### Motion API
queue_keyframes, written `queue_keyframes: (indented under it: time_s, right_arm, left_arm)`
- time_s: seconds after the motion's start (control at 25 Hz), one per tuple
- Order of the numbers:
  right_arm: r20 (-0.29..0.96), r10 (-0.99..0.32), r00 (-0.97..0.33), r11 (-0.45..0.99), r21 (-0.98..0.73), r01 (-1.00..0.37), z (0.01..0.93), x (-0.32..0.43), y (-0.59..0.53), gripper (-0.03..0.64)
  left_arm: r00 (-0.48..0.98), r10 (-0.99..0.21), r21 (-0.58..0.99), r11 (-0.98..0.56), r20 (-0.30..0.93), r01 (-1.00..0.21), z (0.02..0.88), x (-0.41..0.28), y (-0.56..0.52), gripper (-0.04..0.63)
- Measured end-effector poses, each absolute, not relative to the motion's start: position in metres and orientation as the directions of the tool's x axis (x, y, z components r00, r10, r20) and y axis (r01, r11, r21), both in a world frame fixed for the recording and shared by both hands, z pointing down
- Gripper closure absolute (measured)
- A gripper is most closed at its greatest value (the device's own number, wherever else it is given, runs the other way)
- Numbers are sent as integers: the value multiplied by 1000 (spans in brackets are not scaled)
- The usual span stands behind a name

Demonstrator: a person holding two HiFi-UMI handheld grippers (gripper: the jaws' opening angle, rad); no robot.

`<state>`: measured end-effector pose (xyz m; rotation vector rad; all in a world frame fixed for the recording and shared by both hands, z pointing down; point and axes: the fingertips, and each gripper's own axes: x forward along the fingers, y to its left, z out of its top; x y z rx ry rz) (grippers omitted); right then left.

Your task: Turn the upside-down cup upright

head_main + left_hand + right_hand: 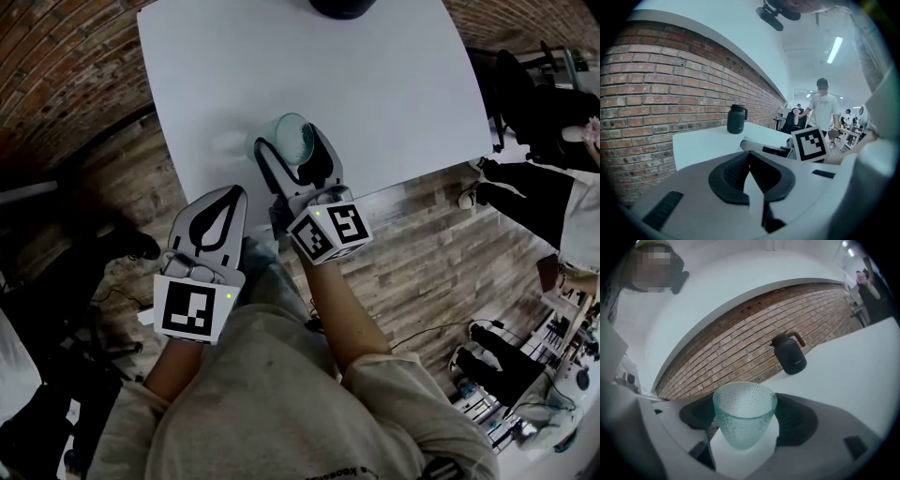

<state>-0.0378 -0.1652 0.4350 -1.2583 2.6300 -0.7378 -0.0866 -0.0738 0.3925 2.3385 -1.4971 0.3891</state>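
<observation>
The right gripper (pixel 291 148) gripped the clear dimpled cup (pixel 744 416) by its sides over the near part of the white table (pixel 394 103), with the cup's mouth facing the head camera. The jaws hid its base, so contact with the table could not be told. The left gripper (pixel 750 174) was closed and empty, short of the table's edge. A dark jug (pixel 789 354) was cut off at the head view's top.
</observation>
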Motion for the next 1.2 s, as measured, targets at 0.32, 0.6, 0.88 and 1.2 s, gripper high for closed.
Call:
queue_keyframes:
  time_s: [0.32, 0.6, 0.88, 1.2]
  right_arm:
    - [-32, -760, -650, 430, -774, -465, 433, -32, -159, 241]
    - [-162, -769, -618, 364, -906, -216, 428, -25, -154, 241]
    - [-234, -764, -601, 380, -916, -127, 418, -25, -148, 241]
    - [-277, -772, -571, 402, -910, -103, 409, -12, -147, 241]
  left_arm:
    - [413, -822, 129, -395, 393, -909, 388, -83, -67, 586]
    - [423, -818, 129, -406, 390, -905, 386, -76, -63, 586]
    - [394, -870, 362, -280, 296, -889, 390, -92, -74, 584]
    - [401, -894, 567, -229, 199, -791, 395, -92, -84, 583]
